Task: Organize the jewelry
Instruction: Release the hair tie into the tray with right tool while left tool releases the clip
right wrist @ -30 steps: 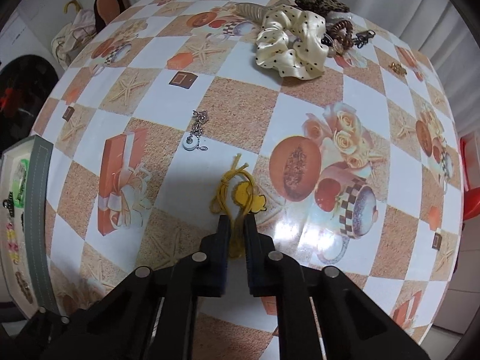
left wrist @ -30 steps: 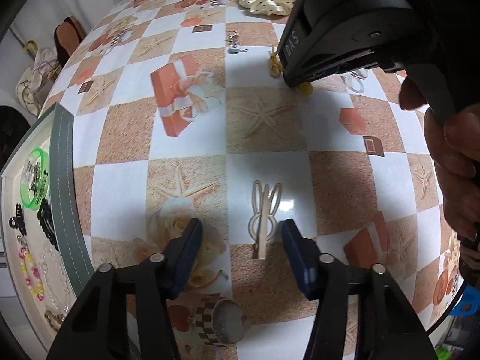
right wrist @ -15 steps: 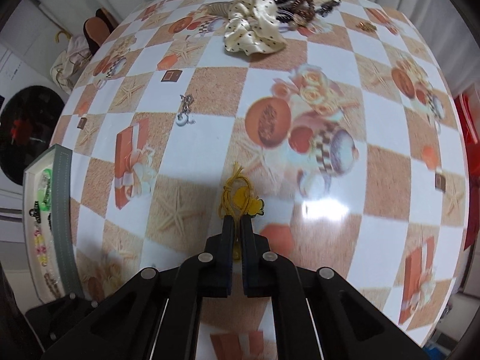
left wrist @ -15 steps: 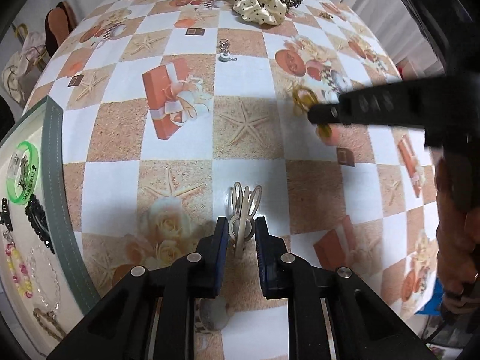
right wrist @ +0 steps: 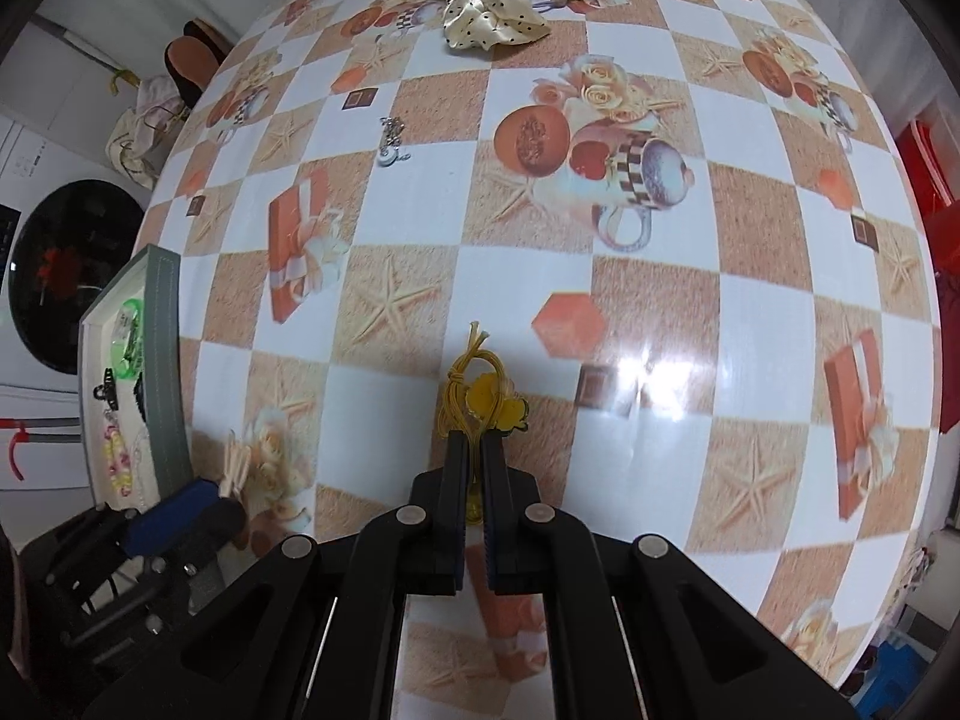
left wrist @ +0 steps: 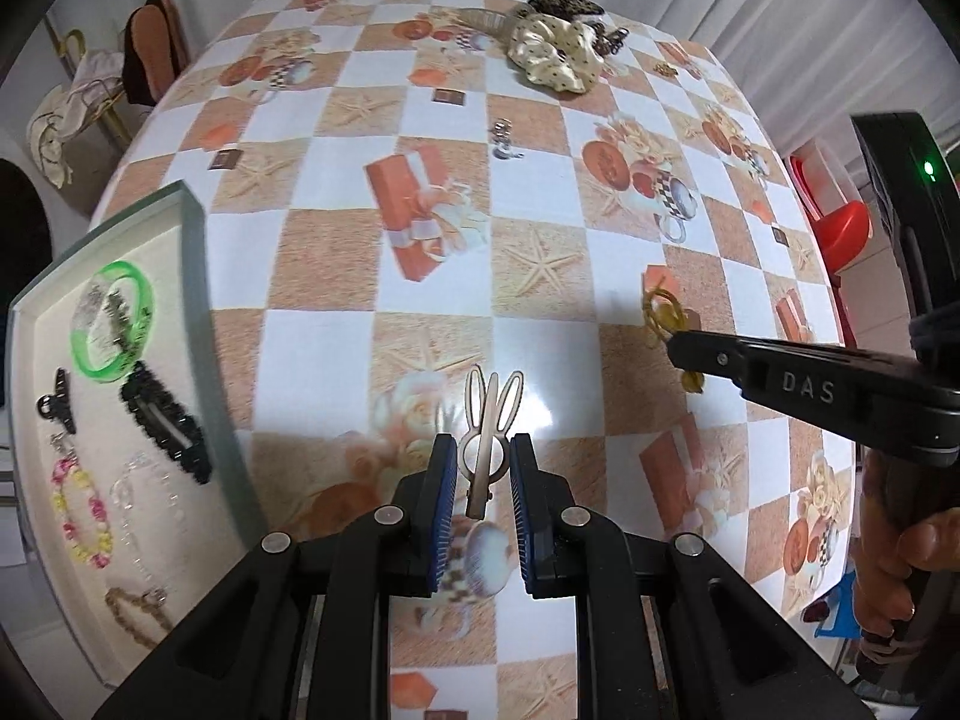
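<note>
Patterned tablecloth [right wrist: 414, 216], red stool [left wrist: 840, 234], round dark glass door [right wrist: 66, 276]

Both wrist cameras look steeply down, sharing the table [left wrist: 540, 192] and tray [right wrist: 162, 300].

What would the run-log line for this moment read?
left gripper: shut on rabbit-ear hair clip | right gripper: shut on yellow charm cord | tray: partly filled
</note>
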Tool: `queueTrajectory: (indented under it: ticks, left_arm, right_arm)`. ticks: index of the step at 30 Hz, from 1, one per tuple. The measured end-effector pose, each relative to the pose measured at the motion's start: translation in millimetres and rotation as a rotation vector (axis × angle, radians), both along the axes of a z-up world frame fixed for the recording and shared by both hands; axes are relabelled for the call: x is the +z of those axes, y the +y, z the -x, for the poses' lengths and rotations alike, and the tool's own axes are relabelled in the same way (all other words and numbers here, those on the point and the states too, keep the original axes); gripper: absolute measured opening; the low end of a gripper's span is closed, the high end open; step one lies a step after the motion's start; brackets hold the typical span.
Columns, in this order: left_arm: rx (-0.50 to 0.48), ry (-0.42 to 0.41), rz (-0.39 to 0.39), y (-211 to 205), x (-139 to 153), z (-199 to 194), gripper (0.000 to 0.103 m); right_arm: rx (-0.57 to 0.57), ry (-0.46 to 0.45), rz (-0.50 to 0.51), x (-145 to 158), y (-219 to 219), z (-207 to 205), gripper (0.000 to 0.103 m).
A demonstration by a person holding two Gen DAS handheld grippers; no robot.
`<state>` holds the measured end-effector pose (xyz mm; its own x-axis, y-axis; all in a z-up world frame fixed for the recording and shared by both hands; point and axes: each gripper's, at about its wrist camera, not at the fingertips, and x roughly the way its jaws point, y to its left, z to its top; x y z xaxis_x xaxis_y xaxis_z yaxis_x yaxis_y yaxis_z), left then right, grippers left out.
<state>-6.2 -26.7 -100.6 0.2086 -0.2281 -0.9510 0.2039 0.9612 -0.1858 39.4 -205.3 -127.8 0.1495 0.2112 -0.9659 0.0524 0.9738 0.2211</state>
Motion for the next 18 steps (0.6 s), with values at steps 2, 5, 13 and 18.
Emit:
queueTrajectory:
  ticks: [2, 5, 13, 18]
  left_arm:
    - [0.011, 0.000, -0.003, 8, 3, 1, 0.023]
    - [0.027, -0.001, -0.006, 19, 7, 2, 0.023]
    - [0.078, -0.010, -0.008, 53, 18, 9, 0.023]
    - [0.112, -0.016, -0.007, 75, 22, 12, 0.023]
  right_arm:
    - [-0.004, 0.003, -0.003, 4, 3, 3, 0.005]
    - [-0.003, 0.005, -0.005, 8, 10, 6, 0.005]
    - [0.020, -0.003, -0.009, 23, 36, 11, 0.005]
    - [0.058, -0.014, -0.013, 33, 61, 11, 0.005]
